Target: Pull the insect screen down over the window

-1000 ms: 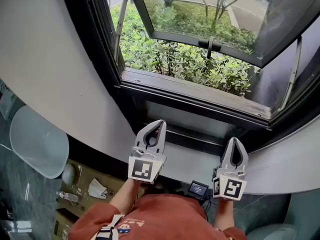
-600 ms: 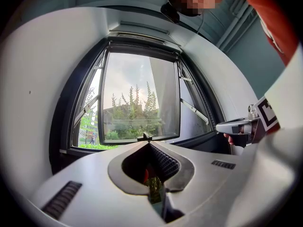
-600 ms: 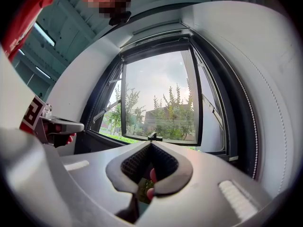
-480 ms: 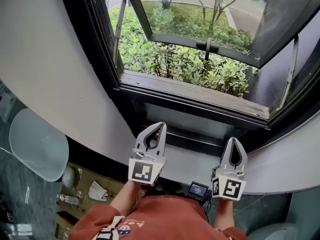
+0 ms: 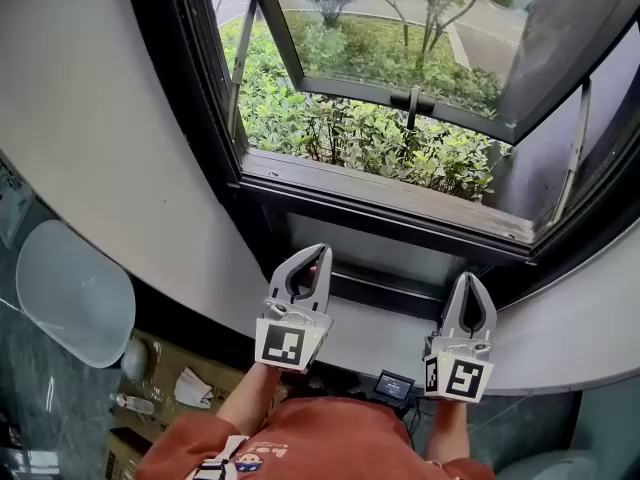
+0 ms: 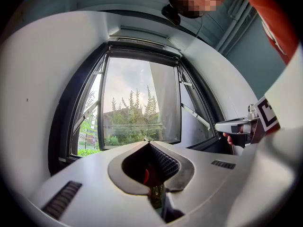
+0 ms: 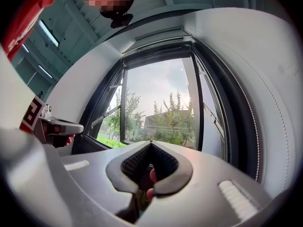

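Left tool [image 5: 320,251], right tool [image 5: 468,280]: smooth grey plastic, ribbed black pads [image 7: 164,163], tips together, empty. Dark rectangular window frame [image 5: 380,200].

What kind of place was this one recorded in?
Probably indoors, in a ground-floor room: a dark-framed window pushed open, shrubs growing right outside it, and a curved white wall around it.

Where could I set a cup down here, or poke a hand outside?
The pale ledge is bare between the left gripper and right gripper, and beyond the right one. A hand could likely pass under the tilted sash, above the dark sill. The floor lower left, by the cardboard box, is cluttered.
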Motion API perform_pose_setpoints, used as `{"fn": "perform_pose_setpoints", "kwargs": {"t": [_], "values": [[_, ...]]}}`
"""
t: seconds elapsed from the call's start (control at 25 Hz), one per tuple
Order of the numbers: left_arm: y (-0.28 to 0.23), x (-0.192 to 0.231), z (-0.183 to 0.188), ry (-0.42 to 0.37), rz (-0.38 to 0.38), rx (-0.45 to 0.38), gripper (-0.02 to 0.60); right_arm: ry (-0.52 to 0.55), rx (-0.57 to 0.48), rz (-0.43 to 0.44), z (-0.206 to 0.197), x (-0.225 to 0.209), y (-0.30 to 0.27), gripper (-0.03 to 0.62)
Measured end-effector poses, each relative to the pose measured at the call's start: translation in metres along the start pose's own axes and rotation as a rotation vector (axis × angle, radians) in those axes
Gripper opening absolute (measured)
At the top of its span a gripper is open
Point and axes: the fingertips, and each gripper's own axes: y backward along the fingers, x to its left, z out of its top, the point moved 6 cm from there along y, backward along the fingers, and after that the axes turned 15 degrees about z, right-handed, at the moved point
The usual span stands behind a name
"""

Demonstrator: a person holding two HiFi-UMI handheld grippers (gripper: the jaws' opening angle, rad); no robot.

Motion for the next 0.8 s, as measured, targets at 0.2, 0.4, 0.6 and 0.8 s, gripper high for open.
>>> {"fn": "perform_pose_setpoints", "kwargs": {"t": [0.2,0.4,0.6,0.8], "values": [[-0.005,0.002,0.011,0.001,0.003,-0.03,0.005,0.025,-0.029,-0.01,0.012,-0.005,-0.003,0.009],[-0.012,0.006,0.025,-0.014,0.008,-0.069,0.005,0.062,-0.074,-0.023,0.028,-0.013,-0.01,0.009],[-0.018,0.008,0.042,-0.023,0.015,-0.111,0.005,0.088,-0.13,-0.034,0.048,-0.017,-0.02,0.009],[-0.025,0.009,0.06,-0.034,0.019,-0.158,0.005,0.128,-0.186,-0.038,0.069,-0.022,-0.028,0.009]]}}
